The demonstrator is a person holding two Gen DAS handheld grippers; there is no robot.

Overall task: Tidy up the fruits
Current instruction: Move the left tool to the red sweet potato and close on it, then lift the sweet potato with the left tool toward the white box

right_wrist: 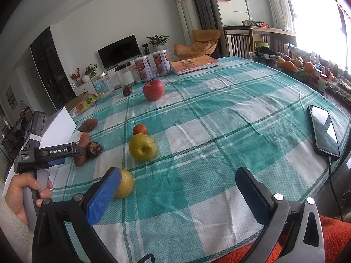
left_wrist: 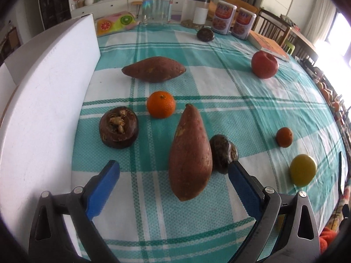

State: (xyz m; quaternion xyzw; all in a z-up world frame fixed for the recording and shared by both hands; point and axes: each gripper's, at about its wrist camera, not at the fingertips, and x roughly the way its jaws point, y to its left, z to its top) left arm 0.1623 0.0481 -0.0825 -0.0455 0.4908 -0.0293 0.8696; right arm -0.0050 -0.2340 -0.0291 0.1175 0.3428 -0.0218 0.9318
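Observation:
On the teal checked tablecloth [left_wrist: 219, 87] lie two sweet potatoes, one near [left_wrist: 189, 153] and one farther [left_wrist: 153, 69], an orange [left_wrist: 161, 104], a small orange [left_wrist: 284, 137], a red apple [left_wrist: 264, 64], a yellow-green apple [left_wrist: 303, 169], and dark brown fruits [left_wrist: 118, 127] [left_wrist: 223, 151] [left_wrist: 205, 34]. My left gripper [left_wrist: 173, 173] is open, its fingers on either side of the near sweet potato's lower end. My right gripper [right_wrist: 177, 182] is open and empty above the cloth; a yellow fruit [right_wrist: 125, 183] sits beside its left finger, a yellow-green apple [right_wrist: 142, 147] beyond it.
A white box [left_wrist: 43, 109] stands along the left. Jars [left_wrist: 156, 6], tins [left_wrist: 223, 17] and a book [left_wrist: 269, 45] line the far edge. A phone [right_wrist: 324, 130] with cable lies at the right edge. The left gripper [right_wrist: 46, 153] shows in the right wrist view.

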